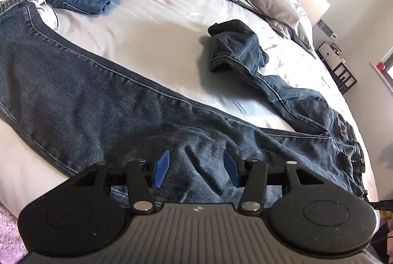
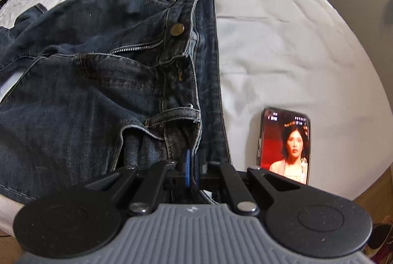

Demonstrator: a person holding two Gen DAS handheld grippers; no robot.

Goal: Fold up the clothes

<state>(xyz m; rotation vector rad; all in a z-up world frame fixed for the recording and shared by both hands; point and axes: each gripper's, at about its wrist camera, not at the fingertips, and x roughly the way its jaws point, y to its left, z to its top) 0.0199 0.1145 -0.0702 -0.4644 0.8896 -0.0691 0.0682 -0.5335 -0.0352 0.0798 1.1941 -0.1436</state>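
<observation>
Had the right hand-held gripper (image 2: 192,163) clamped on the jeans (image 2: 103,72) waistband. Left hand-held gripper (image 1: 196,165) released, over a leg. Phone (image 2: 285,143) just beside.

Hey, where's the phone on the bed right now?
In the right wrist view, the phone lies screen-up on the white sheet at lower right, beside the jeans waistband and just ahead of the right tongs.

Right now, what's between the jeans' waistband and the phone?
Bare white sheet only, seen in the right wrist view. The phone lies apart from the jeans, whose waistband the right gripper pinches.
</observation>
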